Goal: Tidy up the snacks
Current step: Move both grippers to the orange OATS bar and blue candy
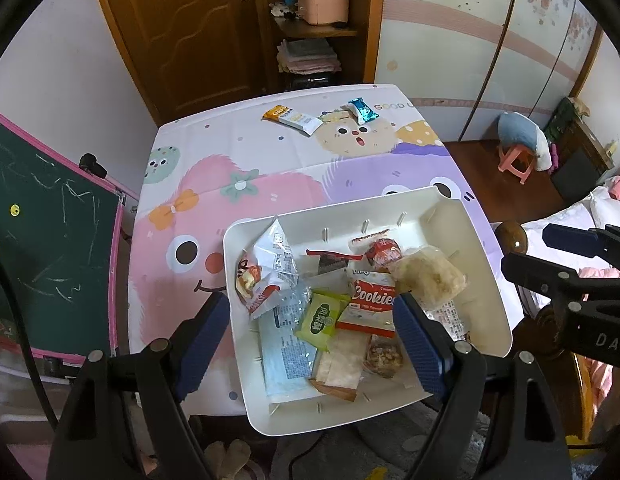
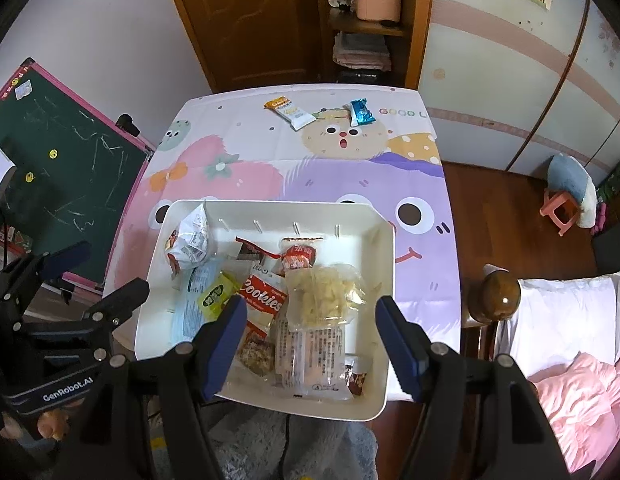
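A white tray (image 1: 461,216) at the table's near edge holds several snack packets: a red "Cookies" pack (image 1: 371,300), a green packet (image 1: 319,316) and a clear bag of pale chips (image 1: 427,276). My left gripper (image 1: 310,344) hangs open above the tray's left part, its pads touching nothing. In the right wrist view my right gripper (image 2: 311,344) is open over the chip bag (image 2: 321,300) and the tray (image 2: 270,206), gripping nothing. At the table's far end lie an orange-white bar (image 2: 290,112) and a blue foil packet (image 2: 359,112).
A cartoon-print cloth covers the table (image 1: 250,184). A green chalkboard (image 1: 50,240) leans at the left. A wooden bedpost knob (image 2: 499,292) and a bed with pink bedding (image 2: 569,380) stand at the right. A pink stool (image 2: 559,208) is further back.
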The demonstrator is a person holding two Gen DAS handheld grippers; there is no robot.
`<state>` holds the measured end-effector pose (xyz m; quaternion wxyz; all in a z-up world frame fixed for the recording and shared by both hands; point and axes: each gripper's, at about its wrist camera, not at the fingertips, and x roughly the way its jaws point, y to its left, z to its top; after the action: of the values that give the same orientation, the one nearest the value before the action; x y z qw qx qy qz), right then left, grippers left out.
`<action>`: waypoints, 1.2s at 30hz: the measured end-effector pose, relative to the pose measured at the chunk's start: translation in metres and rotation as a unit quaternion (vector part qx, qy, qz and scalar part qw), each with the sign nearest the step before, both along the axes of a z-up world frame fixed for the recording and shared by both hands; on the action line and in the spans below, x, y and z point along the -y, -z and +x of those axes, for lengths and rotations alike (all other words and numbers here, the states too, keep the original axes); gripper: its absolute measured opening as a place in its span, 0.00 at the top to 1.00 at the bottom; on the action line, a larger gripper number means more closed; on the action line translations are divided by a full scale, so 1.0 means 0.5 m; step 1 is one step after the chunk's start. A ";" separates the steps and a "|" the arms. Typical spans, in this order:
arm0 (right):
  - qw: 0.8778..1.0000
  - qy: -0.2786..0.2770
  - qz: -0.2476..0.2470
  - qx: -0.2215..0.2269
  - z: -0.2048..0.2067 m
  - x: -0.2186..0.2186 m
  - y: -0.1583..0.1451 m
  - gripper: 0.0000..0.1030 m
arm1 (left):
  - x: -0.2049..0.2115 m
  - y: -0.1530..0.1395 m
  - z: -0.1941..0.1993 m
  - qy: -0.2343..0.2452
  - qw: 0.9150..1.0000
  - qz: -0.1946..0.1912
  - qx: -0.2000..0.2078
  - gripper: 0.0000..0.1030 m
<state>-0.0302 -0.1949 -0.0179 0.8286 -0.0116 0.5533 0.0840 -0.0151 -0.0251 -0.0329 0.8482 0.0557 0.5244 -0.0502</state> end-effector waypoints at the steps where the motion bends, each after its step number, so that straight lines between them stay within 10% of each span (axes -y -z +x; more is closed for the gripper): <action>1: 1.000 0.001 0.000 -0.002 0.001 0.000 0.002 0.35 | 0.000 0.000 0.000 0.000 1.000 0.000 0.000 0.20; 21: 1.000 0.012 0.004 -0.022 0.050 -0.014 0.030 0.35 | -0.005 0.006 0.042 0.010 1.000 0.002 -0.003 0.20; 36: 0.999 0.025 -0.034 0.008 0.204 -0.056 0.018 0.35 | -0.088 -0.025 0.255 0.003 1.000 0.001 0.015 0.20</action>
<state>0.0718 -0.1669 -0.0269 0.8338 -0.0263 0.5497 0.0444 0.1126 0.0189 -0.0203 0.8555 0.0592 0.5118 -0.0515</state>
